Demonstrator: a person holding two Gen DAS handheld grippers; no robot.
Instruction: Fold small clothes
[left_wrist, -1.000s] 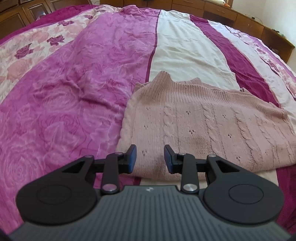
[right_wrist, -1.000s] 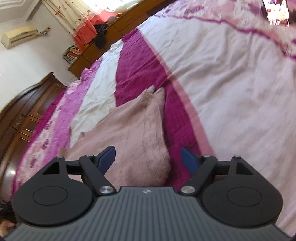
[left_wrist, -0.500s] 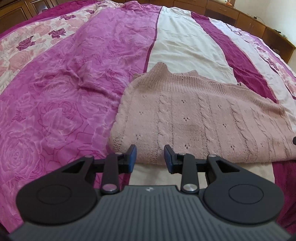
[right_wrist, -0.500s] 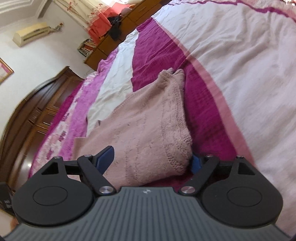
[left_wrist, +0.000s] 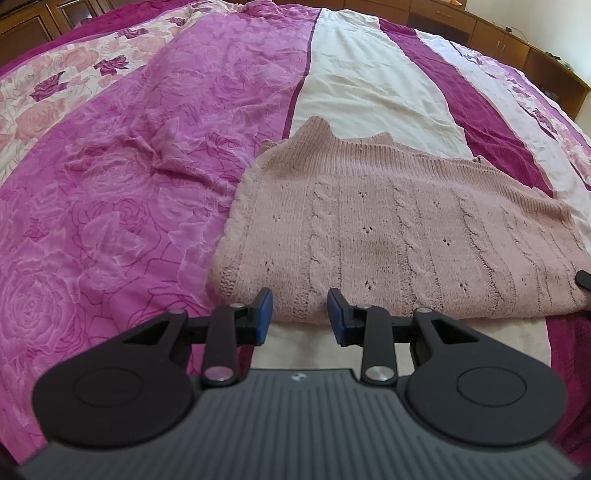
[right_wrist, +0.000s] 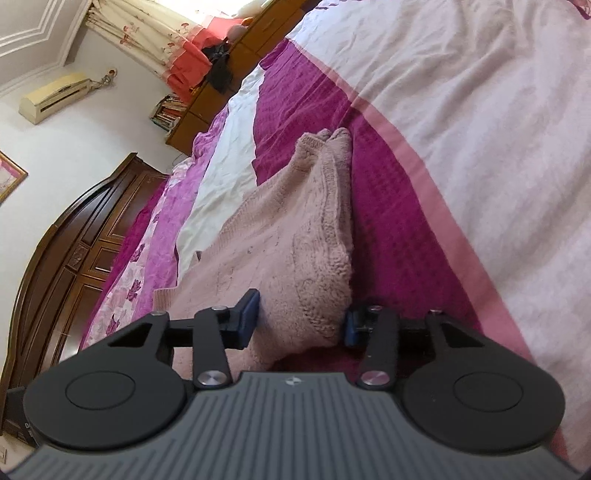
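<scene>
A: Your pink knitted sweater (left_wrist: 399, 236) lies flat on the bed (left_wrist: 110, 192), filling the centre and right of the left wrist frame, its near hem just above your left tongs (left_wrist: 300, 314). Those tongs are spread, with the hem's edge sitting in the gap between the blue pads and nothing pinched.

B: Why line up there?

A: I'd judge you mean to take the near hem at two points, so the knit lifts evenly when you fold it away from you. Your right tongs (right_wrist: 301, 319) are also spread, and the sweater's bulky corner (right_wrist: 314, 295) sits between their pads. The lower-left pad (right_wrist: 248, 314) touches the knit or nearly does; the other is partly hidden behind the fabric, so I can't tell whether it makes contact.

B: What does each view add?

A: The left wrist view shows the whole layout: cable pattern, the raised collar toward upper centre, and a dark tip at the right edge, probably your other tongs. The right wrist view shows how thick the corner is, seemingly several layers, and the sweater's side edge running toward the upper centre over the dark magenta stripe (right_wrist: 388, 229). That thickness suggests you'll need a deep bite.
</scene>
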